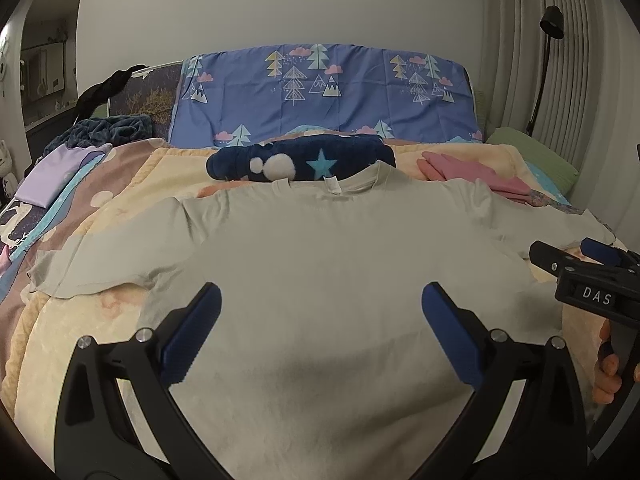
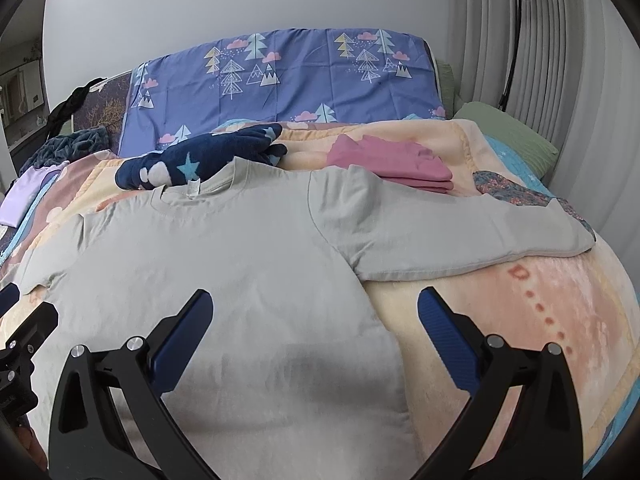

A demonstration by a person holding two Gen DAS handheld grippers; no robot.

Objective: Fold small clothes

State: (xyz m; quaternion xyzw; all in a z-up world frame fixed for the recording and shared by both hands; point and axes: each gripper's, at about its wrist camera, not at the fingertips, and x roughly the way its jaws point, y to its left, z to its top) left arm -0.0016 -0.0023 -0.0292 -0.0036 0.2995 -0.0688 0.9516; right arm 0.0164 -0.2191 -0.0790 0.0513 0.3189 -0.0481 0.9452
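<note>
On the bed's peach fleece blanket a pale grey short-sleeved cotton T-shirt lies spread flat, collar away from the person, sleeves out to either side. The left gripper hovers wide open and empty over the shirt's lower middle. The right gripper, equally open and empty, straddles the shirt's right side edge, nearest the right sleeve.

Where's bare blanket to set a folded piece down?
Free: blanket on the right, below the grey T-shirt sleeve out to the bed edge; smaller patch at left under the other sleeve. Crowded: behind the collar, navy star garment and pink folded clothes.
</note>
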